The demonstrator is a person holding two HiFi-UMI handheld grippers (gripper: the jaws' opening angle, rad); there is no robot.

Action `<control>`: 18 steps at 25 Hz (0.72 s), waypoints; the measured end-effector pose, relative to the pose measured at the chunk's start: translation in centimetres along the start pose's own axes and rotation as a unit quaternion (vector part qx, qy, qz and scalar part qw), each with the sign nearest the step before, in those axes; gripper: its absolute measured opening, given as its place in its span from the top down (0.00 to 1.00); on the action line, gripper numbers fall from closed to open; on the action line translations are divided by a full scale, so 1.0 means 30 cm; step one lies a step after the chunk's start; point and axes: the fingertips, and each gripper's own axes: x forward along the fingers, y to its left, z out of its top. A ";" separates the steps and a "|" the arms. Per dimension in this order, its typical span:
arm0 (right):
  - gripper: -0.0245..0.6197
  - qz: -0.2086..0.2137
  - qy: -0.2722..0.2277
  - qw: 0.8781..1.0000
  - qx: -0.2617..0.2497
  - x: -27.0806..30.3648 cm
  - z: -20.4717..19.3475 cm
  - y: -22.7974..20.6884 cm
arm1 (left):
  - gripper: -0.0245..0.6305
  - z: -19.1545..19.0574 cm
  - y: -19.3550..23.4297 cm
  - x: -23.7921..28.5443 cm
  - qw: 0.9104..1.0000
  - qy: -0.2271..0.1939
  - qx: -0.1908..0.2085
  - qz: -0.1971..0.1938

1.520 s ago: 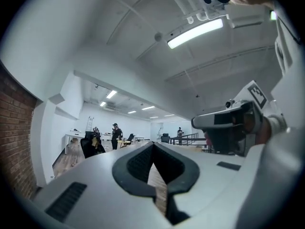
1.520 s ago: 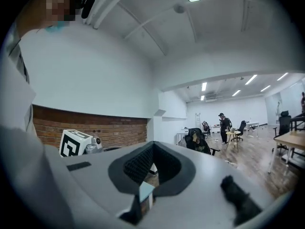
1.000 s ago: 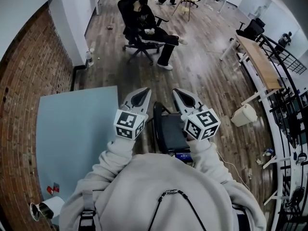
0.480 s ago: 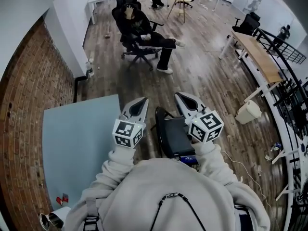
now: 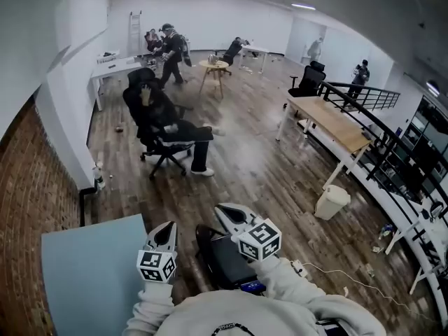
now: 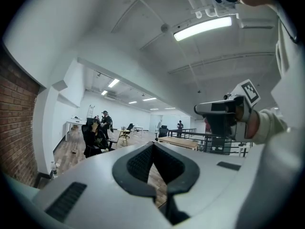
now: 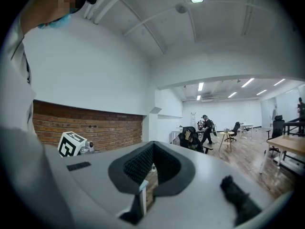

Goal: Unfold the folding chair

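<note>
While both claws hang out in front of the person's chest, neither one is holding anything. The left gripper has its jaws pressed fully together, and in the left gripper view the dark ribbed pads meet with only floor showing past them. It's the same for the right gripper: the right gripper view shows the pads closed tight with nothing between them.

The folding chair is a black, flat-looking thing sitting low between the two claws, just under and behind the right one's tips and a bit to the right of the left one. From the head view the right claw overlaps the chair's top edge, but I can't tell if it's actually touching. The left claw is clear of it. Neither gripper view catches the chair at all. Both look out level across the room.

Each claw can see the other. The right one shows up to the side in the left gripper view, and the left one's marker cube pokes into the right gripper view.

A pale blue mat lies on the wood floor just outside the left claw. Well ahead of both tips, a person in black sits in an office chair.
</note>
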 end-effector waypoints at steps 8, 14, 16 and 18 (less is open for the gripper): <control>0.95 -0.009 -0.022 1.000 -0.007 -0.078 0.116 -0.009 | 0.95 0.064 -0.084 -0.020 1.000 -0.010 0.013 -0.007; 0.95 -0.019 -0.051 0.998 -0.010 -0.086 0.201 -0.053 | 0.95 0.066 -0.069 0.001 1.000 -0.013 0.019 -0.011; 0.95 -0.019 -0.062 0.998 -0.006 -0.123 0.242 -0.077 | 0.95 0.067 -0.094 0.008 1.000 -0.012 0.015 -0.014; 0.95 -0.016 -0.075 0.997 -0.002 -0.159 0.286 -0.076 | 0.95 0.070 -0.114 0.001 1.000 -0.012 0.012 -0.017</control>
